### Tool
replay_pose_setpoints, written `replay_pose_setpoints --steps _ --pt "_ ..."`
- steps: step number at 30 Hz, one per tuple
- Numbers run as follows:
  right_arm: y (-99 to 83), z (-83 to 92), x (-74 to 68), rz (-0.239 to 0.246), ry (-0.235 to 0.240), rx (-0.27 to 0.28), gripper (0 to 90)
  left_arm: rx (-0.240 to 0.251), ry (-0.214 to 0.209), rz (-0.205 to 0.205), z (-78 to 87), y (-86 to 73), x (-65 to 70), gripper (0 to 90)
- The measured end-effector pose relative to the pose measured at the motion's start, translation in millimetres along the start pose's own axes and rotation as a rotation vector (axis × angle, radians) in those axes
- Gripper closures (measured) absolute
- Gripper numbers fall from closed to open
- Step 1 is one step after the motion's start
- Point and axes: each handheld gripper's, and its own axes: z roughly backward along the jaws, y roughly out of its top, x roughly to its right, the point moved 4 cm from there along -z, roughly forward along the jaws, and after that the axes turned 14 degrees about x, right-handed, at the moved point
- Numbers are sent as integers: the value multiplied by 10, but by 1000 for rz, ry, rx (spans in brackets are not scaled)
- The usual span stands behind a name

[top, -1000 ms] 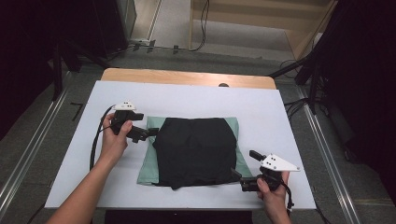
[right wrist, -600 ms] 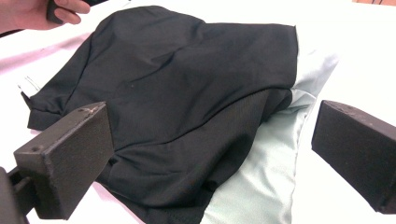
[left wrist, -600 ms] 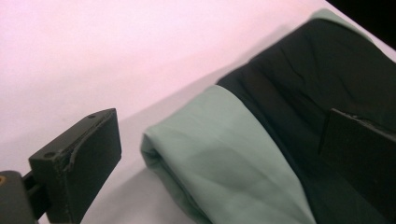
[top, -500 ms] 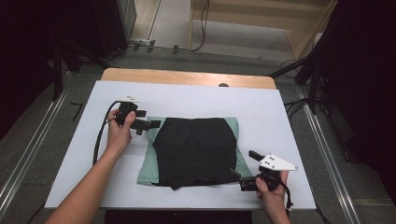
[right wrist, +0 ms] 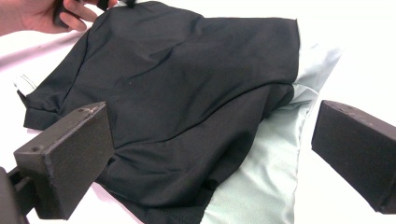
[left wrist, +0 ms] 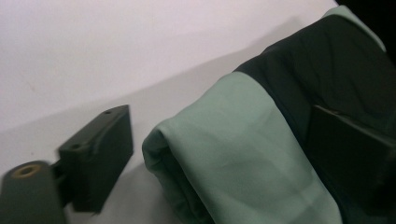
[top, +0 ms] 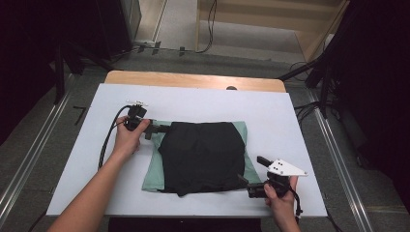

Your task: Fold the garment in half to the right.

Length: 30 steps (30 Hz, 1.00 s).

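The left gripper (top: 155,129) has its two blocky matte-black fingers (left wrist: 95,156) spread around the folded far-left corner of the garment (top: 200,157), and they have just been closing. In the left gripper view one finger lies on the bare tabletop just beside the rounded mint-green fold and the other sits over the black fabric, so the cloth is between them; no pad visibly presses it yet. The left hand (top: 128,137) wraps the gripper body, and a black cable loops away from it toward 7 o'clock.

The right gripper (top: 251,186) holds its fingers (right wrist: 65,156) wide apart at the garment's near-right corner. In the right gripper view the slab-like, finely grained pads stand either side of the cloth's edge without touching it. A grey three-cornered plate tops this gripper, and the right hand (top: 280,195) grips it from below.

The garment lies flat at the centre of the tabletop (top: 290,121), folded into a rough rectangle. Its upper layer is smooth black fabric with soft creases. A pale mint-green layer shows as strips along the 9 o'clock and 3 o'clock sides.

The tabletop is a plain white matte sheet, with a strip of light wood along its 12 o'clock edge.
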Motion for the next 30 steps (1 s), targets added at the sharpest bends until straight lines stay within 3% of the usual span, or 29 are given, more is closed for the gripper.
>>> replay_pose_setpoints --steps 4,9,15,20,22,25,30 --pt "-8 -17 -12 4 4 -7 0 -12 -2 6 -30 -33 24 198" --pt "-14 -26 -14 1 3 -9 0 -3 -20 31 -6 -29 36 360" --pt "-21 -42 -21 1 8 -13 0 9 -2 -21 51 19 157 567" --pt "-13 -56 -53 2 15 -11 0 23 -20 -18 98 57 206 754" --pt "-5 -58 -76 2 24 -8 0 24 -20 -30 107 62 223 777" --pt "21 -56 -125 -2 44 -2 131 27 -17 -44 118 75 258 791" --pt "72 -99 -225 -7 66 11 131 26 -11 -69 143 111 318 802"
